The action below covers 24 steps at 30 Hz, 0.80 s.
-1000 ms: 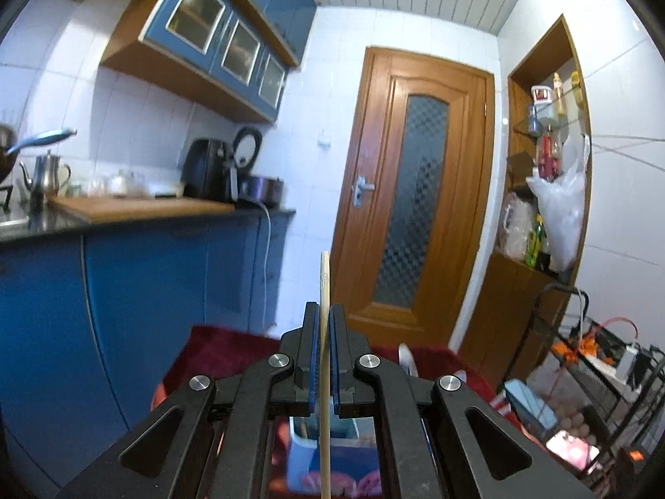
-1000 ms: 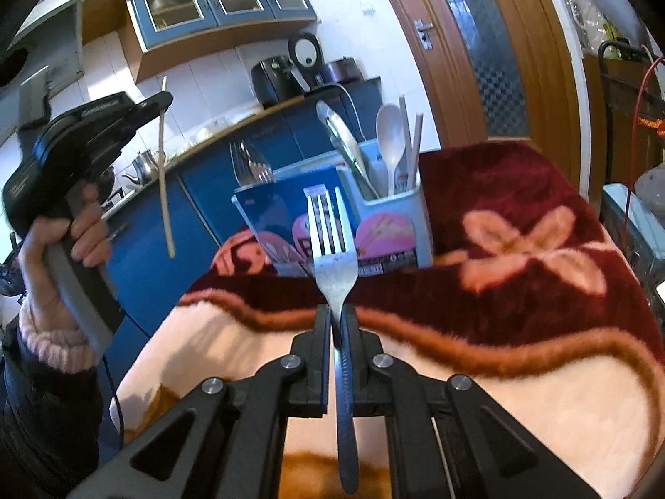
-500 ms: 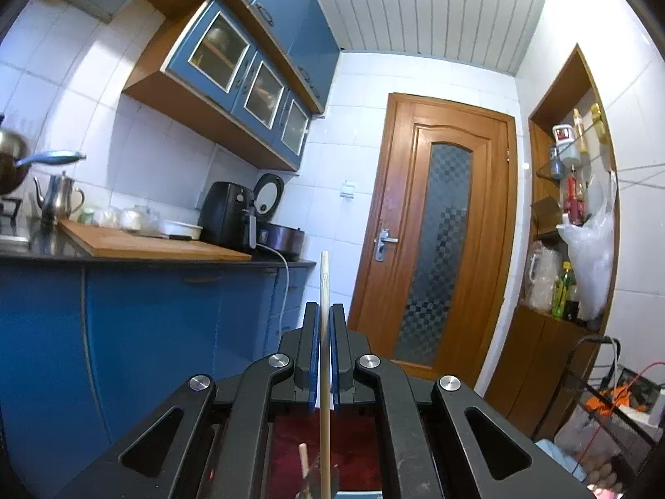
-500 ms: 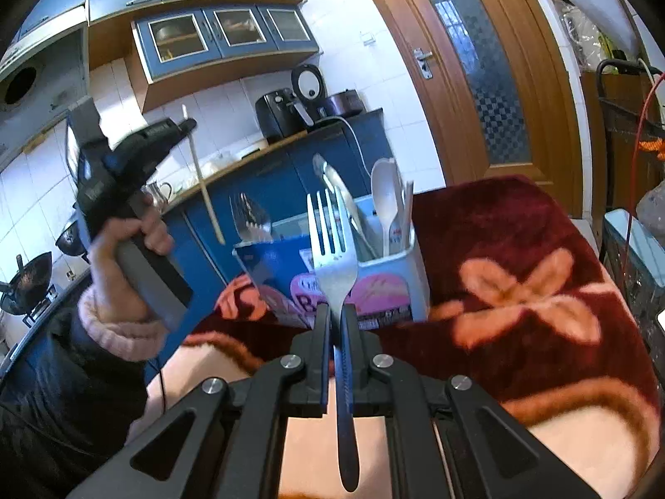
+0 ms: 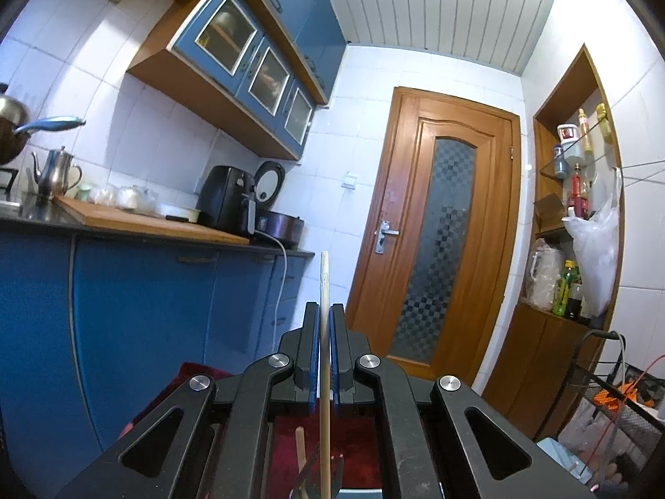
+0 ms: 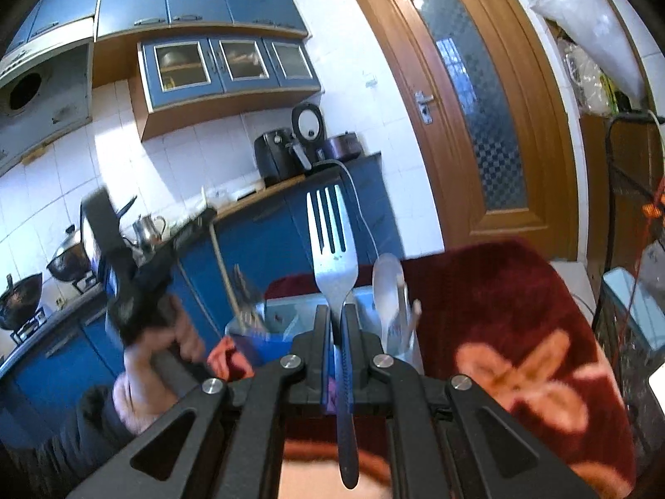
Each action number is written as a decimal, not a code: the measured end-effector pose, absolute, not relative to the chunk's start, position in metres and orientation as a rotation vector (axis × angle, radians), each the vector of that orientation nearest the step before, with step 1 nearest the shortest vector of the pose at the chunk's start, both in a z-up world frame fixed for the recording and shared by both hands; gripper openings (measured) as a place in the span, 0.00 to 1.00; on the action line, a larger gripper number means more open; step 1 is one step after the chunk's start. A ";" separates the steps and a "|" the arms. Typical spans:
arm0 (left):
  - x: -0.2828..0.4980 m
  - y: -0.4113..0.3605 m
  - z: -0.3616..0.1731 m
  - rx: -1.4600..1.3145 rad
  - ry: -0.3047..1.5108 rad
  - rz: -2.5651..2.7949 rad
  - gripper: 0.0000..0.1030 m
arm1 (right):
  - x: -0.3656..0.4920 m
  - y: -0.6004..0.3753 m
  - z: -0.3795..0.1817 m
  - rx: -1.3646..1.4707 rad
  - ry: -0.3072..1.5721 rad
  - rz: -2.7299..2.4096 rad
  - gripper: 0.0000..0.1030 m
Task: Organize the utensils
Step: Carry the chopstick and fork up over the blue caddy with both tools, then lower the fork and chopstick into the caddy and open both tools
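White-tiled kitchen walls (image 5: pixel 174 154) under a white slatted ceiling (image 5: pixel 436 4); blue glass-fronted wall cabinets (image 5: pixel 257 70) above blue base cupboards (image 5: pixel 137 312), a brown wooden door with a patterned glass panel (image 5: pixel 444 228), and a wooden recessed shelf unit (image 5: pixel 577 191) beside it

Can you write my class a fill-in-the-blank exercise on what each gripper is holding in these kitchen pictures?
1. The right gripper is shut on a metal ____ with its tines pointing up.
2. The left gripper is shut on a thin wooden ____.
3. The utensil holder stands on a dark ____ blanket with flower shapes.
4. The door behind has a frosted ____ panel.

Missing words: fork; chopstick; red; glass
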<state>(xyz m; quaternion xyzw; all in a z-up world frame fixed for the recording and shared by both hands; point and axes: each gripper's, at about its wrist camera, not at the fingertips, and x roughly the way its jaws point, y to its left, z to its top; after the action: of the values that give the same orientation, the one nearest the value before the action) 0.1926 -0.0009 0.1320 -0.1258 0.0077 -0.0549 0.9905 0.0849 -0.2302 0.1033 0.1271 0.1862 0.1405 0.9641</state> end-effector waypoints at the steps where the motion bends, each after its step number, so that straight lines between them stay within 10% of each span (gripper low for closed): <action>1: 0.193 -0.002 0.131 -0.253 0.017 -0.109 0.04 | 0.089 -0.229 0.107 0.254 0.361 0.280 0.07; 24: 0.185 -0.021 0.109 -0.180 0.112 -0.186 0.04 | 0.151 -0.204 0.093 0.107 0.273 0.177 0.07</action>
<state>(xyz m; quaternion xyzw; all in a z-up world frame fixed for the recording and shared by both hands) 0.1852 -0.0213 0.1093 -0.0897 0.0556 -0.0926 0.9901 0.1515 -0.2039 0.0927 0.0531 0.1360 0.0880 0.9854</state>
